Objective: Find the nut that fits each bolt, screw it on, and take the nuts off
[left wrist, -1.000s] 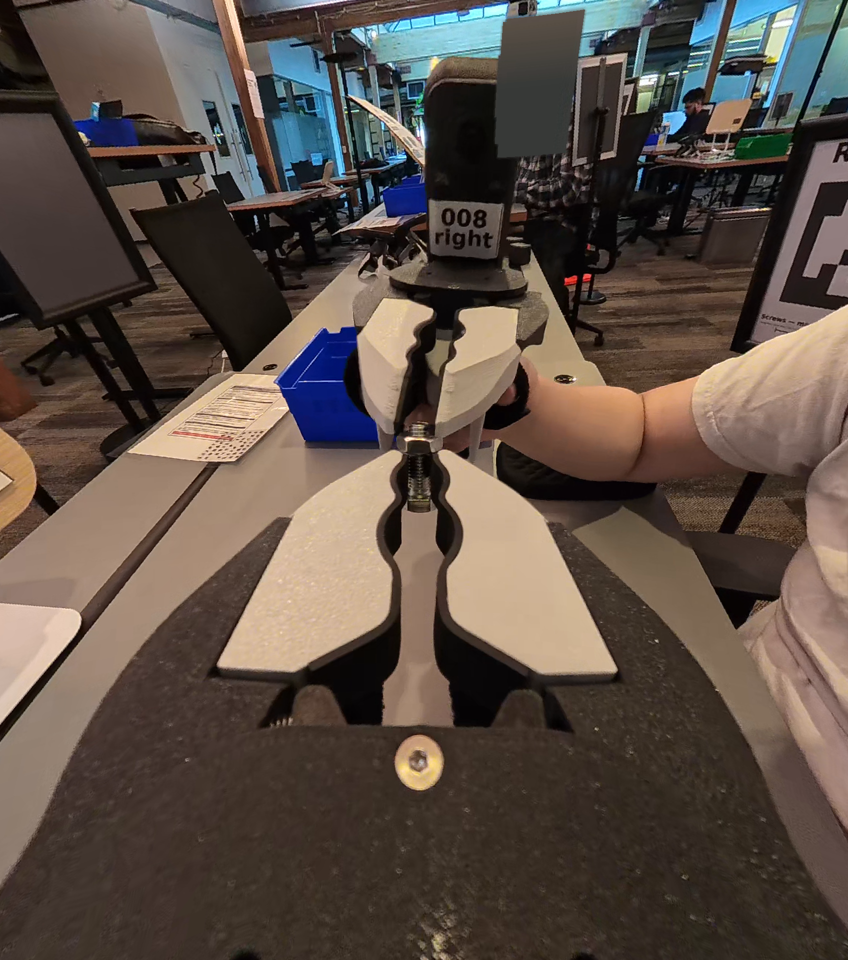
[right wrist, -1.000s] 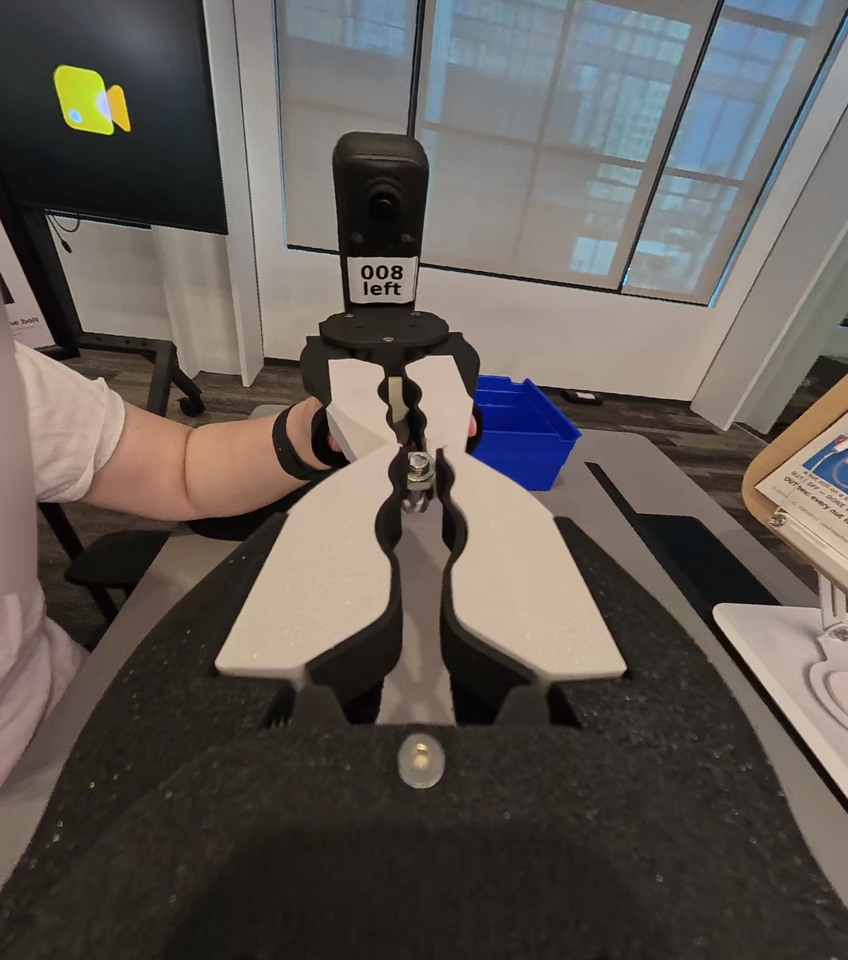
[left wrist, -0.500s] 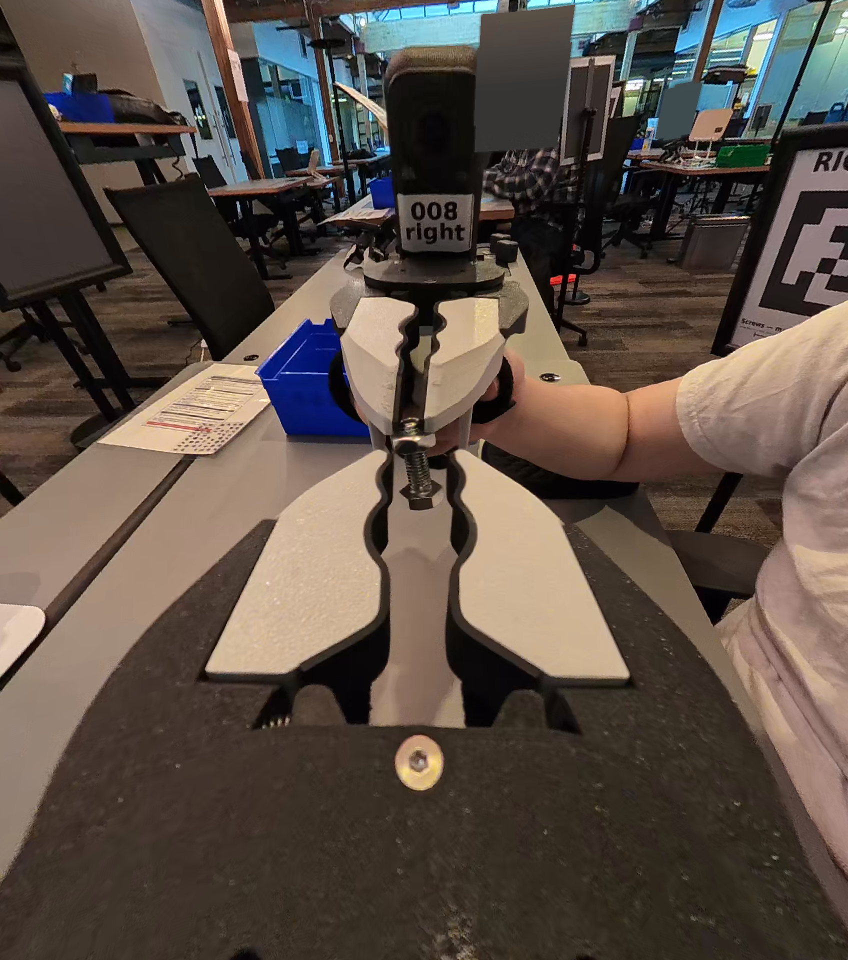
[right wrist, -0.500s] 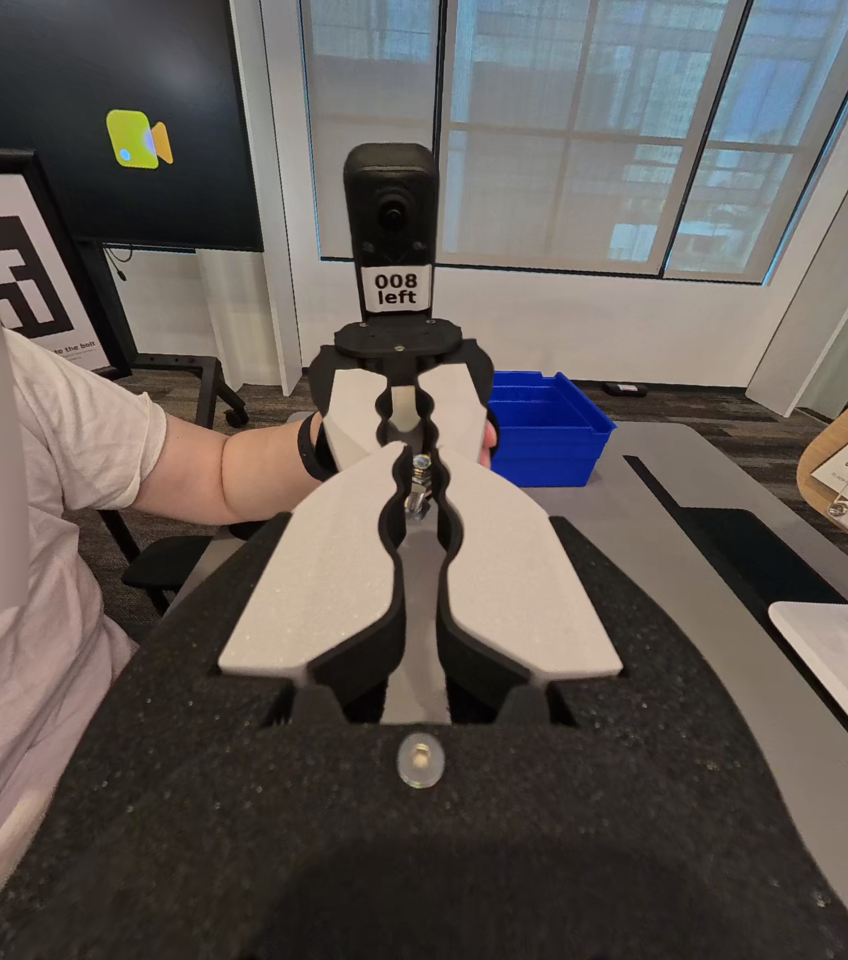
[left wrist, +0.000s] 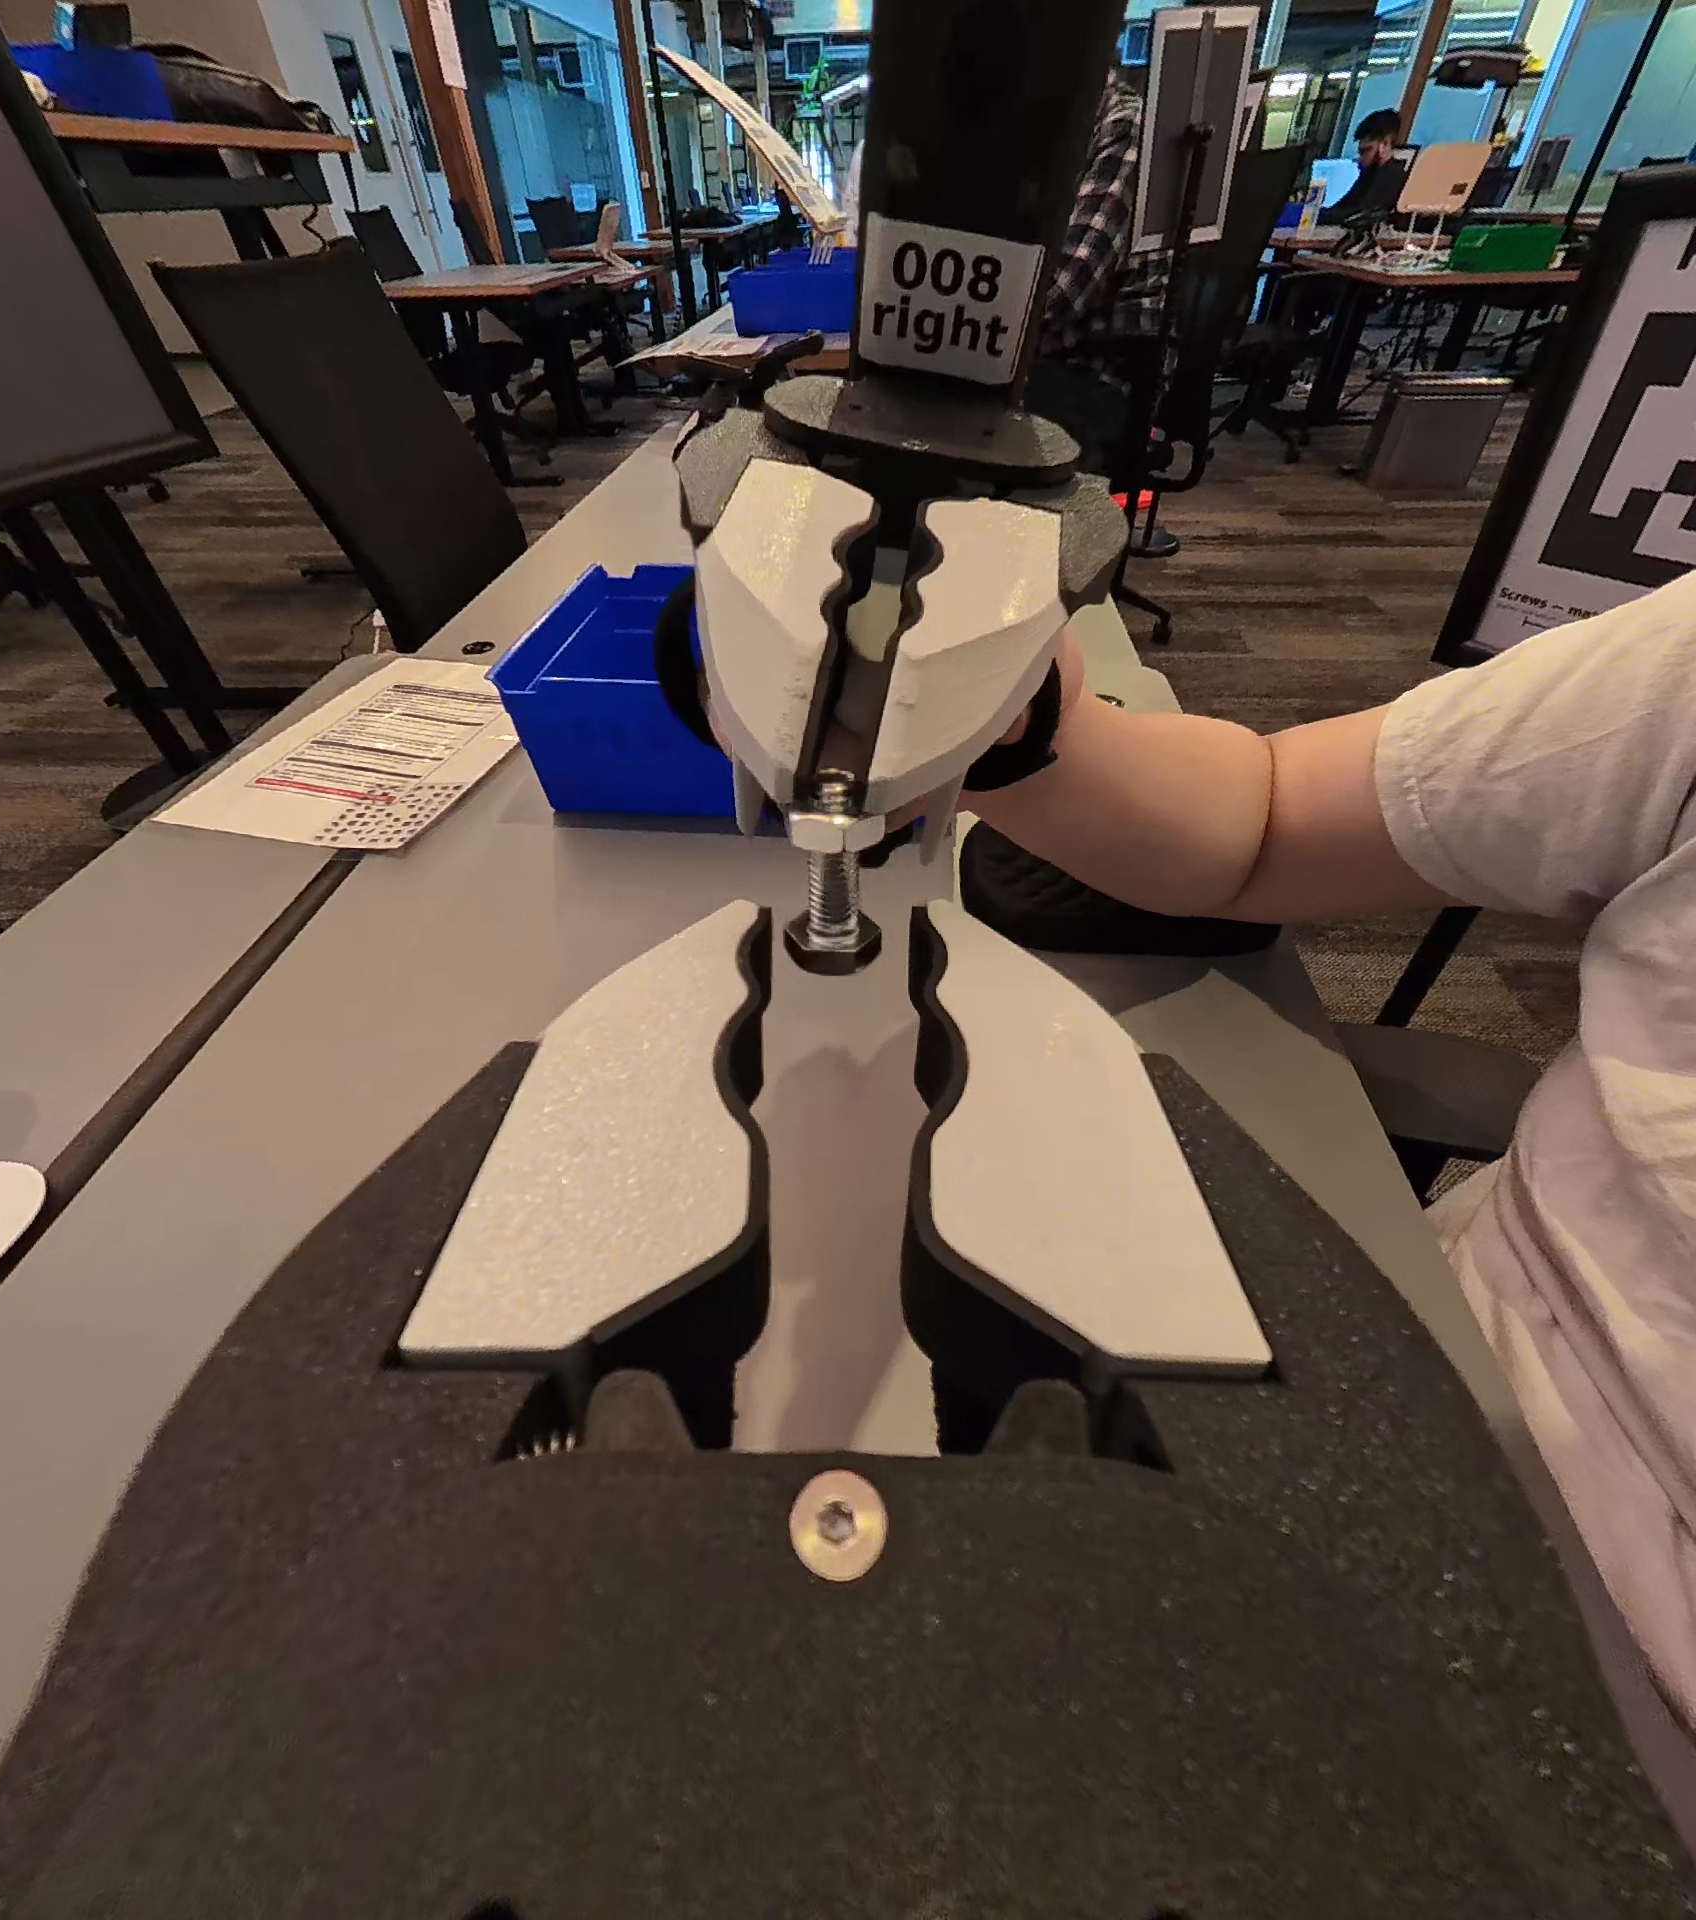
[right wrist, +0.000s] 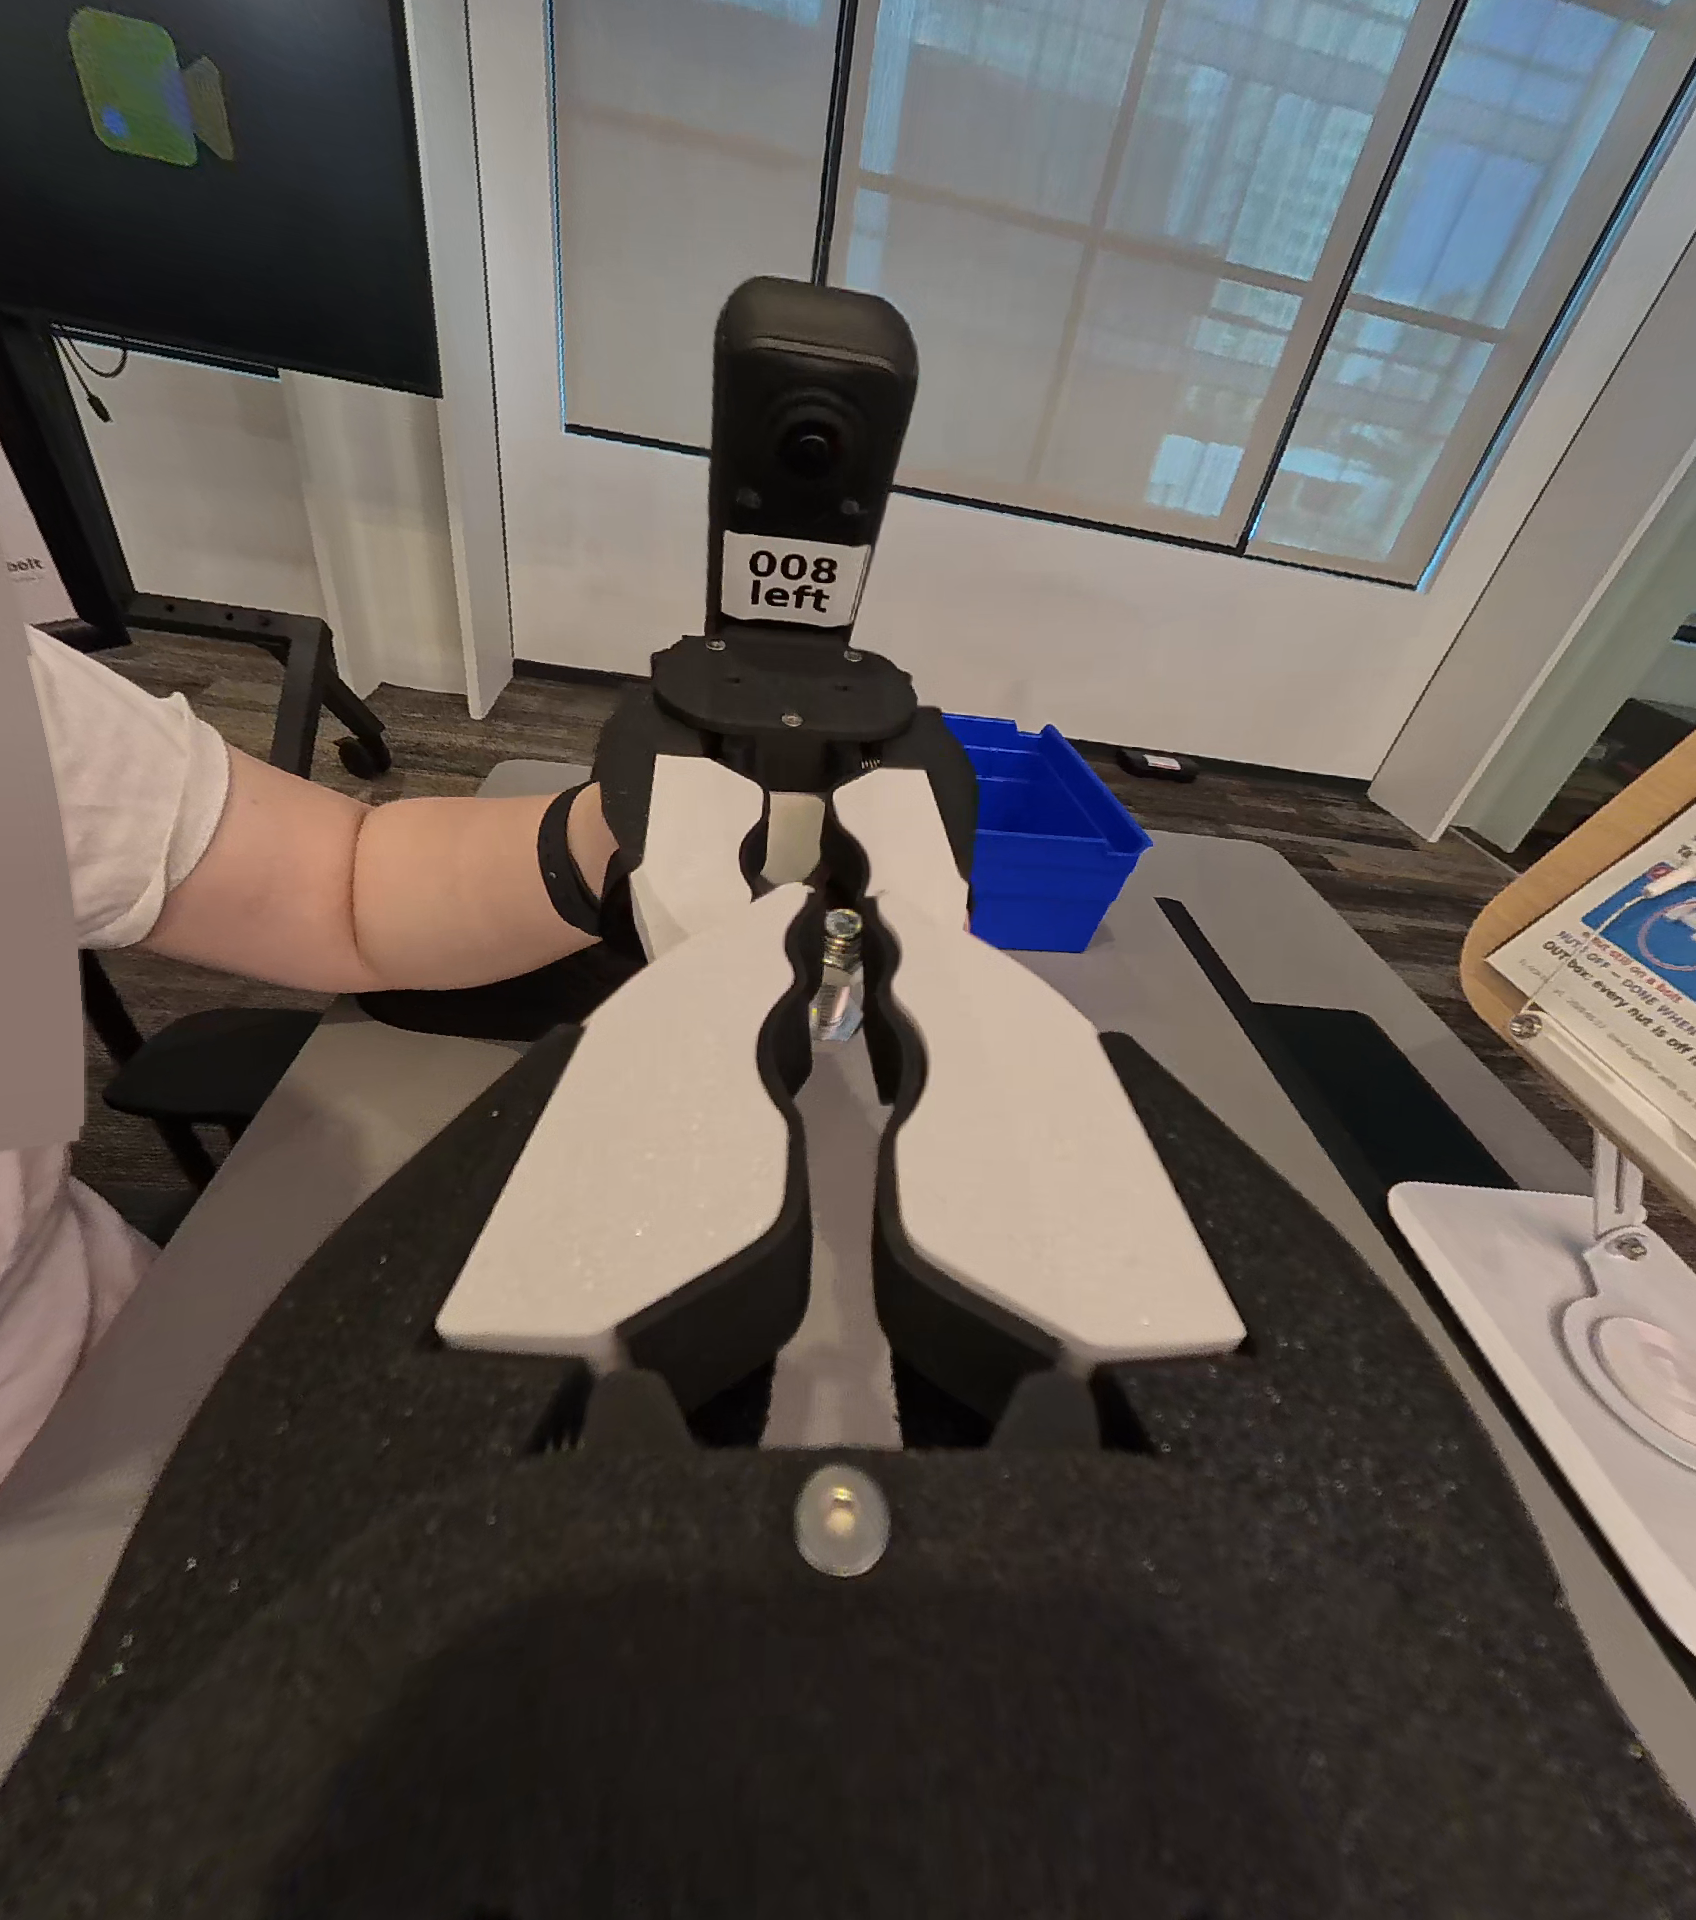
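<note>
Blue bin [left wrist: 615, 717]: on the grey table [left wrist: 200, 997], at left.
Left hand-held gripper [left wrist: 831, 914]: fingers spread, flanking the bolt's hex head without gripping.
Bolt [left wrist: 831, 896]: midair between the tools, nut [left wrist: 828, 828] on its thread.
Right hand-held gripper [right wrist: 839, 920]: pinching the bolt's far end.

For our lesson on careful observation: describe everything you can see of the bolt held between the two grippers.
The bolt is silver metal, with a hexagonal head, a threaded shank and a silver hex nut screwed on near its far end. It is held in the air above the grey table, lengthwise between the grippers. The right gripper is shut on its nut end. Its head lies between the open fingertips of the left gripper, apparently untouched.
</note>
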Demonstrator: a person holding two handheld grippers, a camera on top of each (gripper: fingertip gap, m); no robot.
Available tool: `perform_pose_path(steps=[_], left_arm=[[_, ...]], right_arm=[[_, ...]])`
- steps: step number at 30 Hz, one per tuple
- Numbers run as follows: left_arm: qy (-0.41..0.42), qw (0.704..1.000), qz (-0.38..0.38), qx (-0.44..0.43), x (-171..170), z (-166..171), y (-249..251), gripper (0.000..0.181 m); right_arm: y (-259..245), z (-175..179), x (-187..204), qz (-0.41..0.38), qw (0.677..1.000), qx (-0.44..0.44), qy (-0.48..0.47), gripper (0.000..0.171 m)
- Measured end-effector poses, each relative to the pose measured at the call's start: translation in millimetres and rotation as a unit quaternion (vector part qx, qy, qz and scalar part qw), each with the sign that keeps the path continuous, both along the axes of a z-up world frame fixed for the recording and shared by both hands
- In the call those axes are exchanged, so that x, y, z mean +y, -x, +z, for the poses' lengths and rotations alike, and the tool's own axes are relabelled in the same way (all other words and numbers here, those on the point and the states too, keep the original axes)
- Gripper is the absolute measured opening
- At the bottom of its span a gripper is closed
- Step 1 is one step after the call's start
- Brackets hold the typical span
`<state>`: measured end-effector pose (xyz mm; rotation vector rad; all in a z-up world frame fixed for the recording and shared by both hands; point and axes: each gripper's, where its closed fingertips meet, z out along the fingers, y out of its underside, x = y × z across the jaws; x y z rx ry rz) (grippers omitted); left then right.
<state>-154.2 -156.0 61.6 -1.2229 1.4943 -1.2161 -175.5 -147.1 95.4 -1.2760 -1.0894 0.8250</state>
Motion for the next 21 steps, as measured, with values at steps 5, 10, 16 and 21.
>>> perform_pose_path(steps=[5,10,16,21], left_arm=[[0.004,1.000,-0.002,-0.001,-1.0,-1.0,-1.4,0.024],[0.003,1.000,-0.005,0.003,-5.5,-6.3,-7.7,0.024],[0.005,1.000,-0.011,0.006,-7.9,-9.1,-10.1,0.022],[0.012,1.000,-0.013,-0.002,-7.4,-6.4,-9.2,0.014]], right_arm=[[-1.2,3.0,-0.6,-0.004,1.000,0.004,-0.013,0.006],[4.1,2.0,-4.5,0.000,1.000,-0.001,-0.022,0.006],[5.1,-0.2,-5.6,0.001,1.000,-0.013,-0.029,0.006],[5.5,-0.9,-5.9,0.004,1.000,-0.013,-0.027,0.006]])
